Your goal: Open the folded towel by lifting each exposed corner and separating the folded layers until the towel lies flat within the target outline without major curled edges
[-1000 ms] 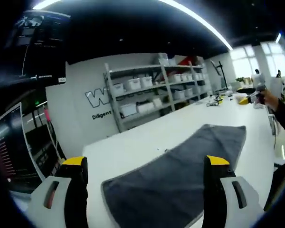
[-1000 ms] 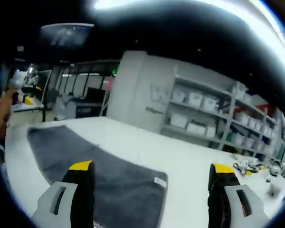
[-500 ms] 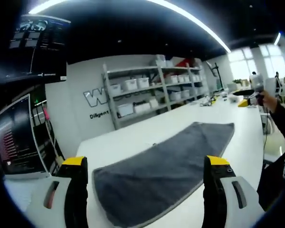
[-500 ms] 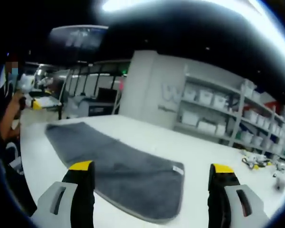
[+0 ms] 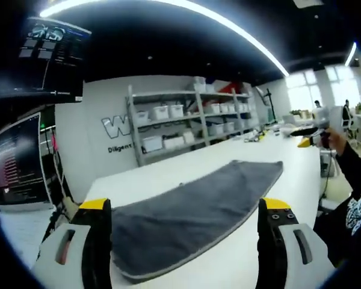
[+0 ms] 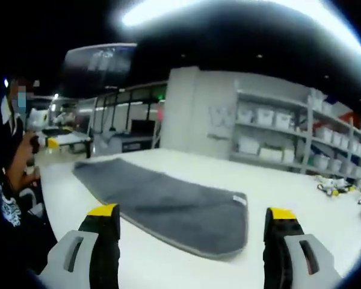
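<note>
The long dark-grey terry towel (image 5: 192,214) lay stretched out in a narrow strip on the white tabletop (image 5: 168,171), and from the right gripper view you had its rounded near end with the small white label (image 6: 239,200) facing you. No target outline could be made out on the table. The strip looked still doubled lengthwise, though the layers were too fine to tell, so I'd judge you were at the approach, with no corner lifted yet.

Your left gripper (image 5: 183,226), yellow-tipped and grey-bodied, stood with jaws wide apart and nothing between them; the towel's near end sat beyond and between the tips, not touching. Your right gripper (image 6: 192,232) was likewise spread and empty, the towel (image 6: 162,205) lying ahead of the jaws and toward the left one, clear of both.

Next, to my eye, you needed to bring one gripper down low to a near corner, pinch only the top layer at the edge, and peel it sideways.

Beyond the table stood grey metal shelving with white storage bins (image 5: 186,120), and a person's sleeve (image 5: 358,174) showed at the far end.
</note>
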The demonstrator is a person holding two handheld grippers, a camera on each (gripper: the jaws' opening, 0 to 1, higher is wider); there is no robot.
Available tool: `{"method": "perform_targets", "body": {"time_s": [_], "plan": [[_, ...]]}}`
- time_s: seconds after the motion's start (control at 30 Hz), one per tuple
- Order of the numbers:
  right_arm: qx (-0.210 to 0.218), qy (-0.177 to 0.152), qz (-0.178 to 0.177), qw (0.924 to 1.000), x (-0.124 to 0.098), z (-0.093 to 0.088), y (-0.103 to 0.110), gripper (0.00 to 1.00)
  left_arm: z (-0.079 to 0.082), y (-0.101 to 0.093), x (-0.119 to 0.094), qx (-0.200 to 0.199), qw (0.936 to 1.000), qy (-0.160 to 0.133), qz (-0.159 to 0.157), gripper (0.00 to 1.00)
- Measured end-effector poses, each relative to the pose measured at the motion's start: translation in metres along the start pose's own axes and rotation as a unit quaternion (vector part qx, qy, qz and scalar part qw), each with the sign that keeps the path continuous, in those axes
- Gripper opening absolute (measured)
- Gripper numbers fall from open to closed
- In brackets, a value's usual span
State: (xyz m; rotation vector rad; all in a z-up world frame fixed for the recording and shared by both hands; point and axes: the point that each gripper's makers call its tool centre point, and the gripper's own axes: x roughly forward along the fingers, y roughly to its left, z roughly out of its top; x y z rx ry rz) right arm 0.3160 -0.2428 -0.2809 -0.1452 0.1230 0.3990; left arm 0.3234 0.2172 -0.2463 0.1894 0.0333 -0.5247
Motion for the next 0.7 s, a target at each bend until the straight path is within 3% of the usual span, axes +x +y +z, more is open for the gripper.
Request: {"method": "perform_targets", "body": {"time_s": [0.13,0.4,0.7], "plan": [[-0.02,0.012,-0.003,0.9997,0.003,-0.001,0.002,1.0,-0.005,-0.002,-0.001,-0.002,1.0,0.005,-0.002,1.0],[-0.015,0.006,-0.011,0.9998,0.001,0.001,-0.001,1.0,-0.008,-0.008,0.0,-0.003,0.9999,0.011,-0.008,1.0],[0.003,0.002,-0.008,1.0,0.002,-0.006,-0.002,1.0,-0.032,-0.002,0.007,-0.019,0.999,0.039,-0.001,1.0]]}}
